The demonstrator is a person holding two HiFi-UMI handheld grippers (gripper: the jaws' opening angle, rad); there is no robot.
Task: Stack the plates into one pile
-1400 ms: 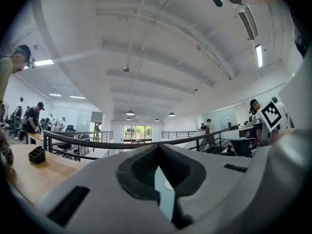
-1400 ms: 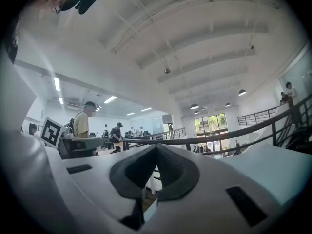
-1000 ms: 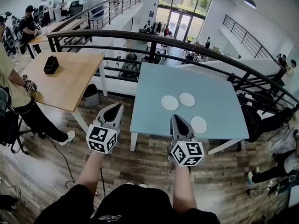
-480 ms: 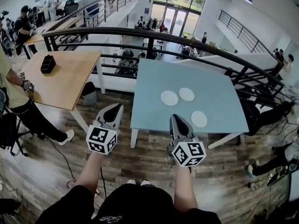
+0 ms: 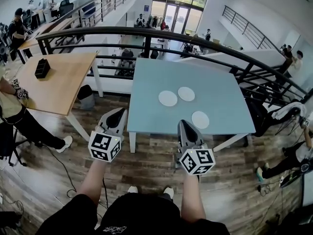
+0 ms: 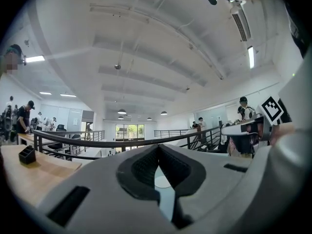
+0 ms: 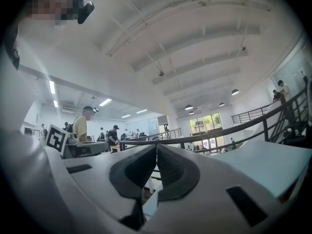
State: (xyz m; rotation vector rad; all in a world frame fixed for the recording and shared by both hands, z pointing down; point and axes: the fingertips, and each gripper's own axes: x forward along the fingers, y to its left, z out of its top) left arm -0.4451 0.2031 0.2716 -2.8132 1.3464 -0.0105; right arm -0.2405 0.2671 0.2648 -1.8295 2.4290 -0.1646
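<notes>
Left tool [image 5: 118, 113] and right tool [image 5: 185, 124] closed, empty, short of the worktop [image 5: 222, 94].
Head view shows three unstacked plates [image 5: 167, 98] on it; left gripper view catches one plate [image 6: 162, 182] below its tips.

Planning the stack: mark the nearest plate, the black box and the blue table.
nearest plate [image 5: 200, 119], head view, its centre.
black box [image 5: 42, 68], head view, its top face.
blue table [image 5: 146, 94], head view, bare left part.

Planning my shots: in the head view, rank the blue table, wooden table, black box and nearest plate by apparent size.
Blue table, largest.
Wooden table, next.
Nearest plate and black box look about alike, and the box sits farther off, so I won't rank them.
</notes>
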